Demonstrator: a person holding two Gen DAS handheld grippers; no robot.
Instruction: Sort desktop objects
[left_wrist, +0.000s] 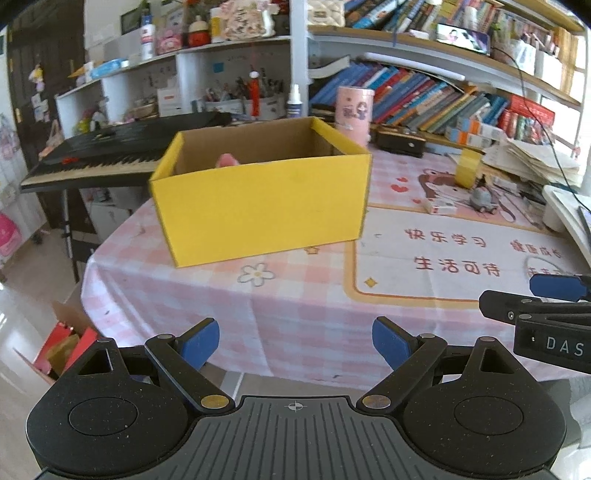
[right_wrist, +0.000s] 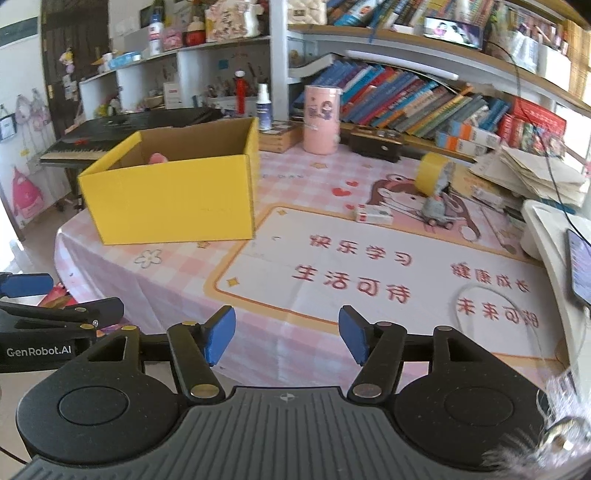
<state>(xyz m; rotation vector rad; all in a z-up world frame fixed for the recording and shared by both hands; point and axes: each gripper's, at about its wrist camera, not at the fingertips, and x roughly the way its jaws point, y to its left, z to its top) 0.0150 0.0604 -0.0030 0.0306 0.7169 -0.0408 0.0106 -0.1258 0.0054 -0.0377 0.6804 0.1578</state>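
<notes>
Because sorting needs a collecting bin, the yellow box (right_wrist: 173, 192) stood open on the counter (right_wrist: 295, 325), a pink item (right_wrist: 159, 158) already inside; tape roll (right_wrist: 430, 177), toy car (right_wrist: 437, 210) and small carton (right_wrist: 373, 214) lay apart. Left gripper (left_wrist: 295, 345) and right gripper (right_wrist: 287, 334) were both open, empty.

both hand-held gripper units (left_wrist: 295, 343) (right_wrist: 287, 334): black ribbed bodies, blue pads, brass pivots, white lettering.
</notes>
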